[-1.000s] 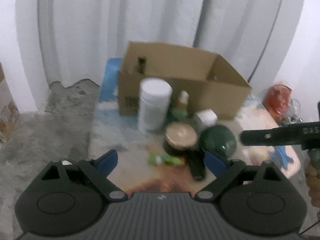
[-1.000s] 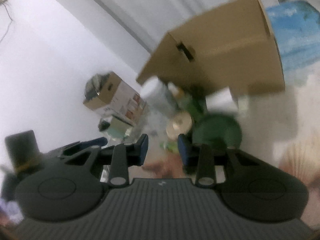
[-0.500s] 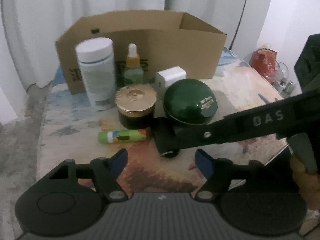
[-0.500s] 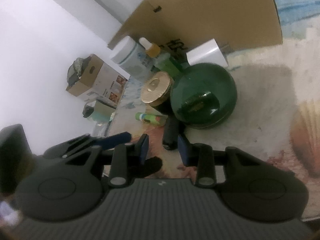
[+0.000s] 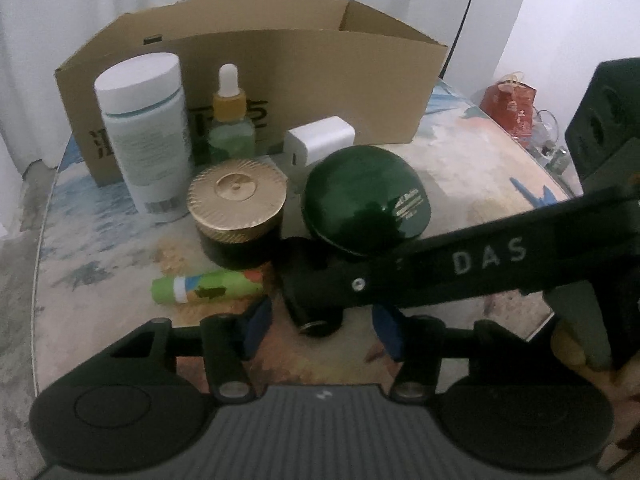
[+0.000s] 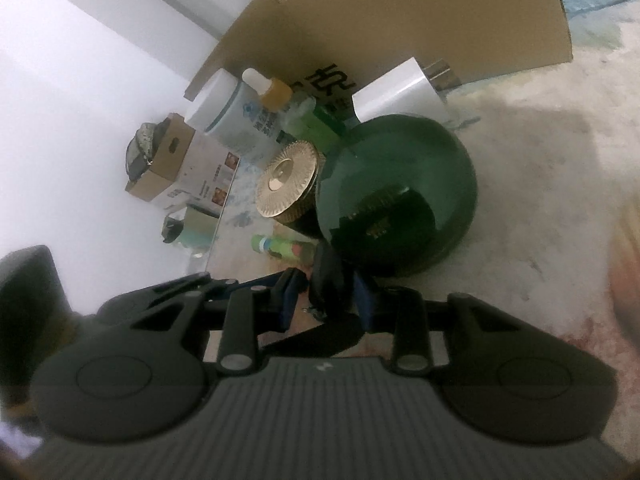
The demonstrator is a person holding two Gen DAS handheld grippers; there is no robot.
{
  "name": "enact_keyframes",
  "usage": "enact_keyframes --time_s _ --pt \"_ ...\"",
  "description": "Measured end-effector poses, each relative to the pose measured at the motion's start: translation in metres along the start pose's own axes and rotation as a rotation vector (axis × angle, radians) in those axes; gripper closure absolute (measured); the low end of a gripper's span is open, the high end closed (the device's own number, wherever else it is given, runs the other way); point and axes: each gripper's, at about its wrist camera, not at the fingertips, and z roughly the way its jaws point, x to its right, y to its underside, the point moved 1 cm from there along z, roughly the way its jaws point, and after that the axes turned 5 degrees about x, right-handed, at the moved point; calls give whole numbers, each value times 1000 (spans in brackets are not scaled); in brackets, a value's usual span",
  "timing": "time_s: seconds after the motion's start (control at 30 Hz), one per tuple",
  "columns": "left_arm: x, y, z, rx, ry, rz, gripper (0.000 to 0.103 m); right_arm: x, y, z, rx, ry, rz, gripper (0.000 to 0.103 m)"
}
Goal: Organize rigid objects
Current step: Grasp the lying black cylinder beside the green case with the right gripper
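Observation:
A black cylinder (image 5: 316, 316) lies on the patterned table (image 5: 460, 168), in front of a green domed case (image 5: 364, 204). My left gripper (image 5: 321, 316) sits just before the cylinder's near end. Its jaws are closing, with a gap showing on both sides. My right gripper (image 6: 326, 292) reaches in from the right and straddles the black cylinder (image 6: 330, 276). Its jaws are closing and a thin gap remains at the left pad. Nearby stand a gold-lidded jar (image 5: 238, 208), a white bottle (image 5: 146, 132) and a dropper bottle (image 5: 232, 120). A green tube (image 5: 208, 288) lies flat.
An open cardboard box (image 5: 304, 68) stands behind the objects, with a white charger (image 5: 320, 140) before it. A red bag (image 5: 508, 100) and glassware sit beyond the table's right edge. Another carton (image 6: 176, 168) shows on the left of the right wrist view.
Both grippers came down close to the objects. The left jaws narrowed a lot. The right gripper moved in until the black cylinder sits between its fingers.

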Motion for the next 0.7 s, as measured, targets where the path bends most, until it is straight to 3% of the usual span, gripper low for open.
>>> enact_keyframes --time_s 0.07,0.6,0.7 --pt "1 0 0 -3 13 3 52 -1 0 1 1 4 -7 75" --pt "20 22 -21 -45 73 11 51 2 16 -13 -80 -16 -12 76" --pt "21 22 -22 -44 57 23 43 3 18 -13 -86 -24 -14 76"
